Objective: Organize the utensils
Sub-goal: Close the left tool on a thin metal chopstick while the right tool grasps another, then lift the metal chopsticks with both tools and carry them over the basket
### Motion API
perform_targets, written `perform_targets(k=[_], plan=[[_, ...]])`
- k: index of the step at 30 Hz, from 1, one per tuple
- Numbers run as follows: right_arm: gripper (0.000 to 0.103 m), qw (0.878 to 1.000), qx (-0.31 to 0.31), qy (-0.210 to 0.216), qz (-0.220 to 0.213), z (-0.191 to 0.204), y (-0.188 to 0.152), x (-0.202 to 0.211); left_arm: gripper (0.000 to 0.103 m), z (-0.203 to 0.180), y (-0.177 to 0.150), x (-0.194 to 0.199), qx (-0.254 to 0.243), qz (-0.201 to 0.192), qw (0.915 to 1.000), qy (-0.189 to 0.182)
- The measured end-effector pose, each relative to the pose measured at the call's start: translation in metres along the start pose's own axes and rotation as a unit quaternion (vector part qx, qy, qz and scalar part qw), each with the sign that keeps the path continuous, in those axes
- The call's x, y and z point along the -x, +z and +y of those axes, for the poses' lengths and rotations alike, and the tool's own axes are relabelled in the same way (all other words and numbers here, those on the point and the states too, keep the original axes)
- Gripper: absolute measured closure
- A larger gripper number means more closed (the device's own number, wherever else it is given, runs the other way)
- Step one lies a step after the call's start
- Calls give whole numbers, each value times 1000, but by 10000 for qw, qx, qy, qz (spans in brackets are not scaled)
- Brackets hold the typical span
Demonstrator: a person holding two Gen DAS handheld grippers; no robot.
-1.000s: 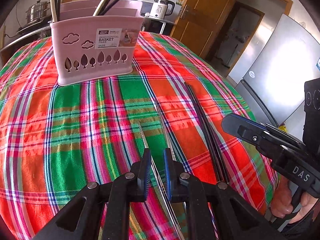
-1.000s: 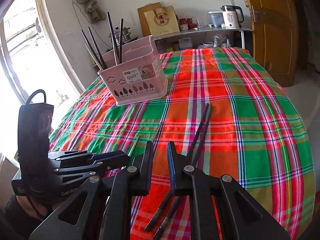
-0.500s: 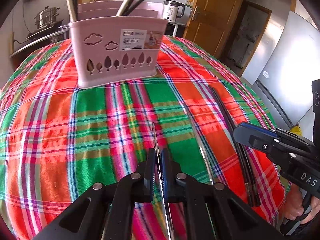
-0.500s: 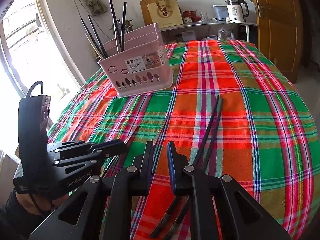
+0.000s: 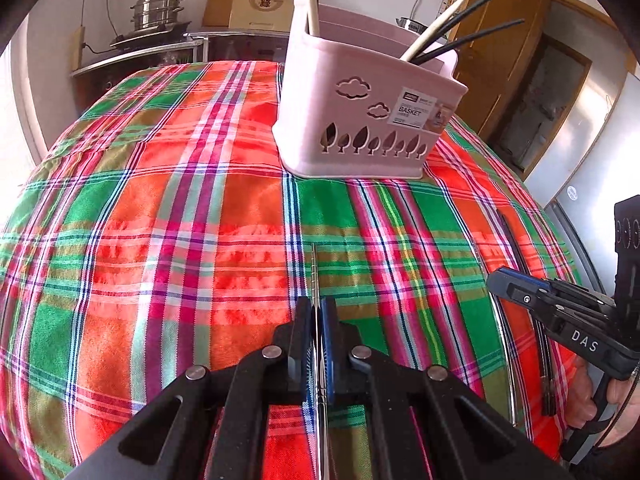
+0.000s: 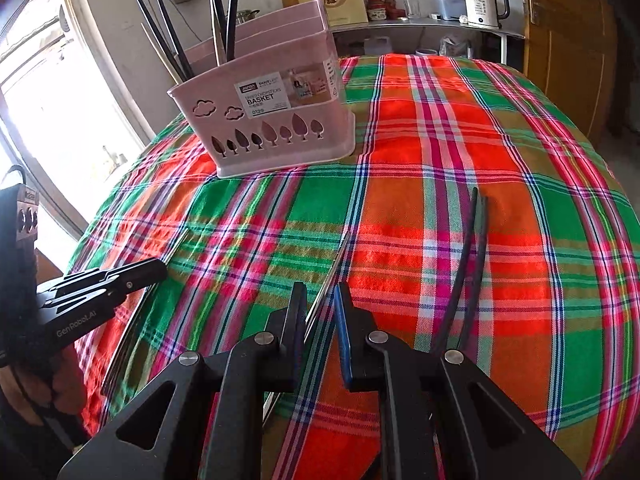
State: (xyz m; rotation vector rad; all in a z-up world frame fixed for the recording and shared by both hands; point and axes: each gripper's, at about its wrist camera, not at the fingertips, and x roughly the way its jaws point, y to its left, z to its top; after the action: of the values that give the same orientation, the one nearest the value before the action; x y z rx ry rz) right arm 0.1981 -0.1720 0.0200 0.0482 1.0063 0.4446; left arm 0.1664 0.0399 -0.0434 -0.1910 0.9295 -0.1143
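- Two black grippers with blue ribbed pads are low over the table; the left gripper (image 5: 316, 332), at the bottom centre of its view, is clamped on a thin metal chopstick (image 5: 314, 272), whose shiny tip points straight up the frame.
- The right gripper (image 6: 320, 312), at the bottom centre of its own view, has its fingers a little apart on both sides of a second metal chopstick (image 6: 338, 264); I cannot tell if the pads touch it.
- This second stick is slim and reflective and lies on the cloth, slanting toward the upper right.
- A pair of black chopsticks (image 6: 468, 264), matte and slightly curved by the lens, lies side by side right of centre in the right view.
- The tablecloth (image 6: 460, 152) is woven plaid in red, green and pink, with fine wrinkles.
- The pink plastic basket (image 6: 272, 116) stands in the upper left part of the right view, smooth, with cut-out clouds and trees and a paper label.
- Black and pale chopsticks stand inside it, leaning.
- A white electric kettle (image 6: 486, 4) is on the shelf at the upper right.
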Motion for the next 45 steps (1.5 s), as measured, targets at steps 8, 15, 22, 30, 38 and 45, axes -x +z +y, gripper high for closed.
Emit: perform_targets(k=[8,15,22,30,38,45], plan=[[89,9998,178,-83,83,9,10,-10,97,15,8,-2,159,7,9998,101],[89,9995,223,-145,140,13,18,-17,97,11,19,-9,-155,169,9994,246],[93,9991,311,-182,203,15,22,-21,97,-1,32,-20,-556,354,9970,417],[98,9994,262,80,205,14,23,-21,97,-8,37,-26,-751,318,9953,527],[99,9990,389,205,-121,26,26,4,99,-5,41,-5,-566,100,9981,202],[99,9960,521,332,-645,38,37,47,99,-23,52,54,-688,-512,9963,-86]])
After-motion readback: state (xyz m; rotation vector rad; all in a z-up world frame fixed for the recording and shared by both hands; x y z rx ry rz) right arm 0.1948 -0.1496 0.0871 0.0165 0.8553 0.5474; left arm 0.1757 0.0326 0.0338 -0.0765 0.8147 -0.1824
